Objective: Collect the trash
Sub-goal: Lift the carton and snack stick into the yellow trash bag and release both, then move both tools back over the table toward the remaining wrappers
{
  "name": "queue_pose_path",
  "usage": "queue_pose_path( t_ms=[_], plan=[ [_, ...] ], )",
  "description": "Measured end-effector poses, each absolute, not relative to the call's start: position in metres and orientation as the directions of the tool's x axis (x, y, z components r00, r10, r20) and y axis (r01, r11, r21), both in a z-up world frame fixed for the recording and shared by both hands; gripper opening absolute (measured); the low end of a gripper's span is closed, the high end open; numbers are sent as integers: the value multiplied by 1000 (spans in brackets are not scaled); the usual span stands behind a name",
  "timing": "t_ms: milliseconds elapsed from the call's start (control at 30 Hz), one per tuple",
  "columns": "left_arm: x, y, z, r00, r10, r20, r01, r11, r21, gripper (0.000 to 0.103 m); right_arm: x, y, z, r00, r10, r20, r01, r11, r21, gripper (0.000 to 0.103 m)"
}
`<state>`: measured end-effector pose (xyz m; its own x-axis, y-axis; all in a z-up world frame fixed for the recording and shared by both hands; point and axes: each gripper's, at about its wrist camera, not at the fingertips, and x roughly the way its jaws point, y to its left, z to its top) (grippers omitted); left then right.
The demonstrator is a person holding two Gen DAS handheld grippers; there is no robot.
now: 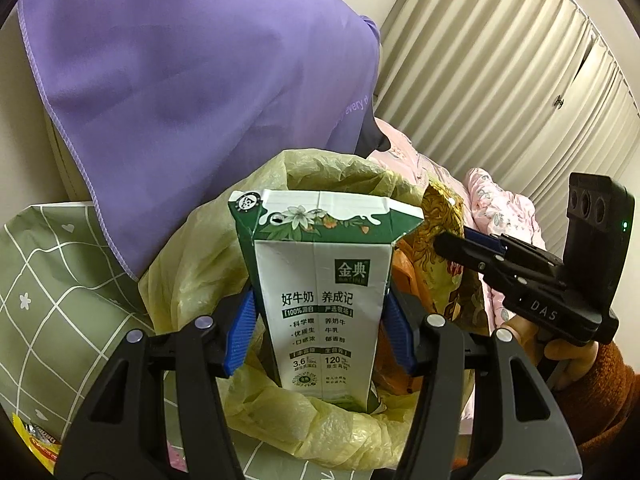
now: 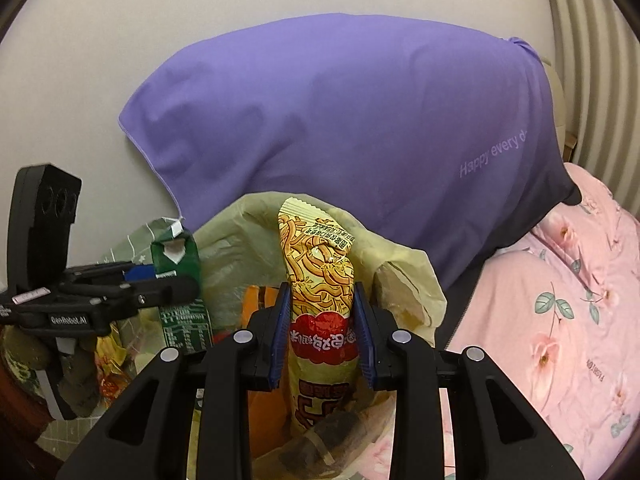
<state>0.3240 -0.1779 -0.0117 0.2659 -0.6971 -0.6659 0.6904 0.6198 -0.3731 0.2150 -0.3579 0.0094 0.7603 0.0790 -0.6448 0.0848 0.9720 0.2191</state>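
**Two pieces of trash poised over one bag**

Two claws, two catches, and both are right at the mouth of the crinkled yellow-green plastic trash bag (image 1: 200,264). The left claw (image 1: 320,332) is clamped on the tall green-and-white milk carton (image 1: 320,300), blue pads pressed against both of its sides, and the carton's lower end already dips inside the bag's rim. Just right of the carton, the right claw (image 2: 322,336) has its pads squeezed onto a long yellow-and-red noodle-snack wrapper (image 2: 320,292), pinching it around the middle; the wrapper stands nearly upright with its lower end down inside the same bag. Orange and gold packaging already lies in the bag beneath them.

Behind the bag hangs a broad purple cloth (image 2: 340,128); to the bag's right lies pink floral bedding (image 2: 560,300), and to its left a green grid-patterned sheet (image 1: 52,300).

This reads as the drop-off step: both items are carried and lined up over the opening. Next up, each claw needs to let its pads part so carton and wrapper fall in. The bag is soft and its rim sags, so both items should sit well inside before release, or the tall carton could tip back out over the edge.
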Motion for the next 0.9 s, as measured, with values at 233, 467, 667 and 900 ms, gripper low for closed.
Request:
queue_pose_path(
  t_ms=[233, 467, 667, 900],
  plan=[
    [324, -176, -9, 253, -700, -668, 692, 614, -381, 54, 207, -358, 10, 758, 71, -649, 85, 975, 206, 29],
    [320, -158, 4, 234, -744, -626, 668, 591, -452, 67, 198, -355, 16, 770, 61, -635, 84, 977, 196, 42],
    [295, -123, 37, 365, -731, -577, 660, 640, -393, 68, 190, -345, 27, 790, 34, -612, 91, 981, 172, 42],
    [265, -53, 48, 559, -624, -545, 551, 771, -319, 68, 186, -307, 51, 832, 91, -547, 9, 984, 177, 42]
  ],
)
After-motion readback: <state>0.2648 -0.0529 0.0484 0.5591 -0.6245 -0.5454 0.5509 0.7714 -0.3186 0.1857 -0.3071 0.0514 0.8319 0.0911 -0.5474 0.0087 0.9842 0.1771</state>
